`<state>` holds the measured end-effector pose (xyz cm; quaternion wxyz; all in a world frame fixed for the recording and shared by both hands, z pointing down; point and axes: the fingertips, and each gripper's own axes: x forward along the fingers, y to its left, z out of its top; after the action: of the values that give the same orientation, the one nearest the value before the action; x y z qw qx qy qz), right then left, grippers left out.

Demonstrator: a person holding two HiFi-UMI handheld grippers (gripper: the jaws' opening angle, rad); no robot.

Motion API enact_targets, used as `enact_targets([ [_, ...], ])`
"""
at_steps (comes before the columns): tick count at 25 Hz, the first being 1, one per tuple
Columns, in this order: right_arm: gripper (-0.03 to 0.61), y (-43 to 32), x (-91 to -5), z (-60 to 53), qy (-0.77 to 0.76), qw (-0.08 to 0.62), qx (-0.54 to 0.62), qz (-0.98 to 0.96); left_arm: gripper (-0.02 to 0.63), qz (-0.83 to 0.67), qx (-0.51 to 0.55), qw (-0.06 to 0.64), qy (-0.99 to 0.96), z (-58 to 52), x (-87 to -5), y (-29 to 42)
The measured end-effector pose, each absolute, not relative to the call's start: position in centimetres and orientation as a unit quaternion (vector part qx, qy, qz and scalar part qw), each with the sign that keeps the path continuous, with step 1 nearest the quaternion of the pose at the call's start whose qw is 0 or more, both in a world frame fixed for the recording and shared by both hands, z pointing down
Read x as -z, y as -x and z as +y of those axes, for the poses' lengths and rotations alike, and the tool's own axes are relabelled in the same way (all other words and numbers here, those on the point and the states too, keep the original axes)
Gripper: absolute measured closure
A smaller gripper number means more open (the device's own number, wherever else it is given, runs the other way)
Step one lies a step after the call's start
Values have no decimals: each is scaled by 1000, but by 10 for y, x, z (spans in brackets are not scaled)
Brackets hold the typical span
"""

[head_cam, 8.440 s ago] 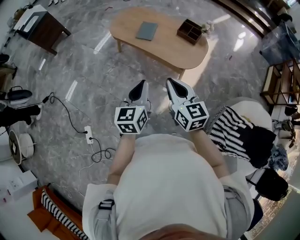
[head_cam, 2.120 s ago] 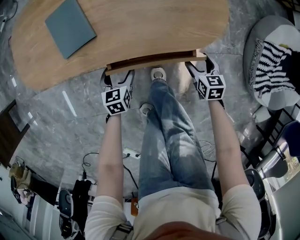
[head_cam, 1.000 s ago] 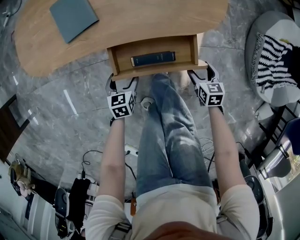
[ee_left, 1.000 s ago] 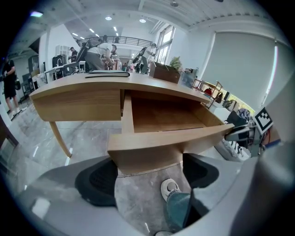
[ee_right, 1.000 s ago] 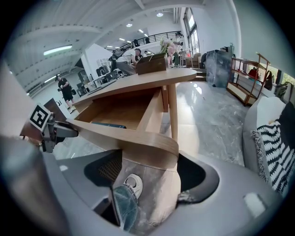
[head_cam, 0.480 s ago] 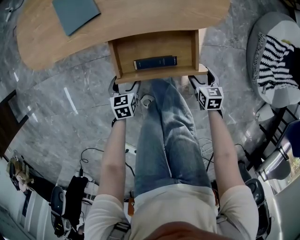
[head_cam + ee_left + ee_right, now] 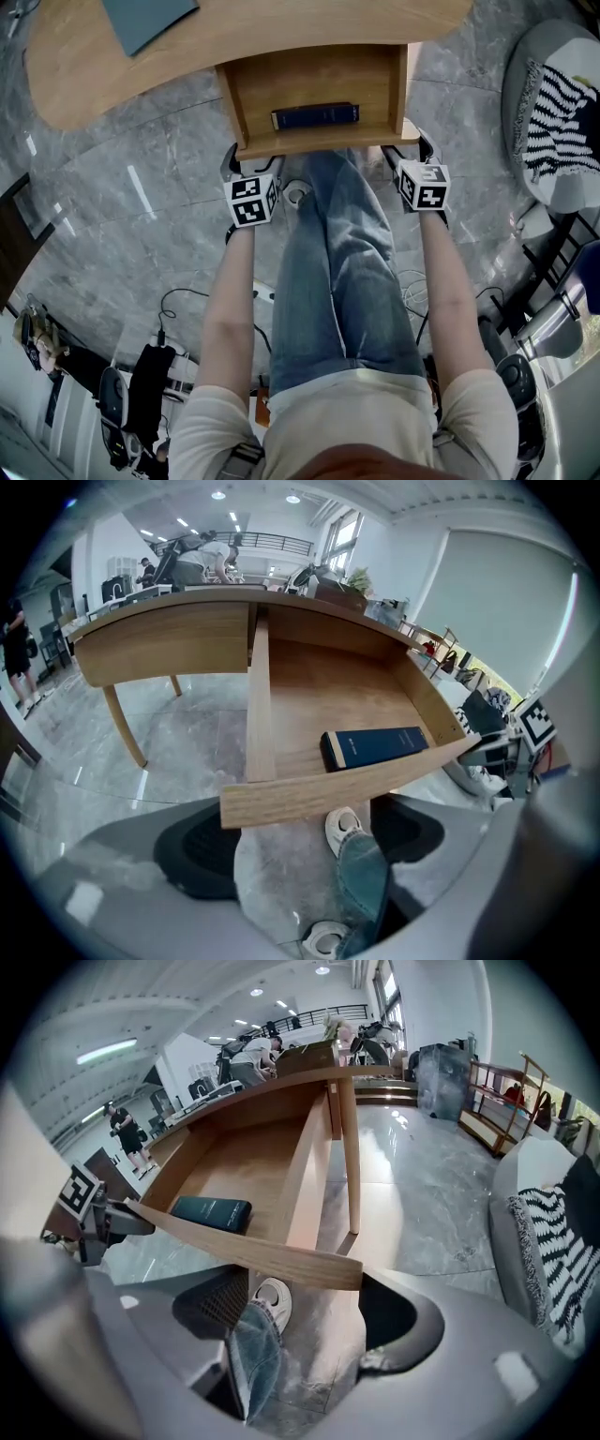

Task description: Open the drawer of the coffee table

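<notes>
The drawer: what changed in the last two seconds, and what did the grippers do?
The drawer slid out toward the person, from nearly shut to wide open, uncovering a dark blue book. The left gripper and right gripper drew back with its front edge, jaws open. The grey folder stayed on the tabletop.

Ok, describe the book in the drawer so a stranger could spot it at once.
The light wooden coffee table has its drawer pulled out toward the person's legs. Near the front edge lies a dark navy book, alone in there. It is darker and narrower than the grey-blue pad on the tabletop.
</notes>
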<state>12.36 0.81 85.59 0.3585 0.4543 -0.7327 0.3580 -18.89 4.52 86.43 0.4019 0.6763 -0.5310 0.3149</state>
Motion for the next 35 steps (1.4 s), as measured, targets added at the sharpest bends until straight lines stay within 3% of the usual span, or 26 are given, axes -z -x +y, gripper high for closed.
enact_targets([
  [18,214,-127,-852,11,-480,378,-345,-712,170,-523,-329,401,-676,45,-860,190],
  [31,342,-116,-785,17,-483,371,-324,-724,170,-531,-305,394,-685,44,-790,184],
  [35,396,-106,-751,20,-497,351,-326,-724,249,-540,-294,386,-687,44,-754,183],
])
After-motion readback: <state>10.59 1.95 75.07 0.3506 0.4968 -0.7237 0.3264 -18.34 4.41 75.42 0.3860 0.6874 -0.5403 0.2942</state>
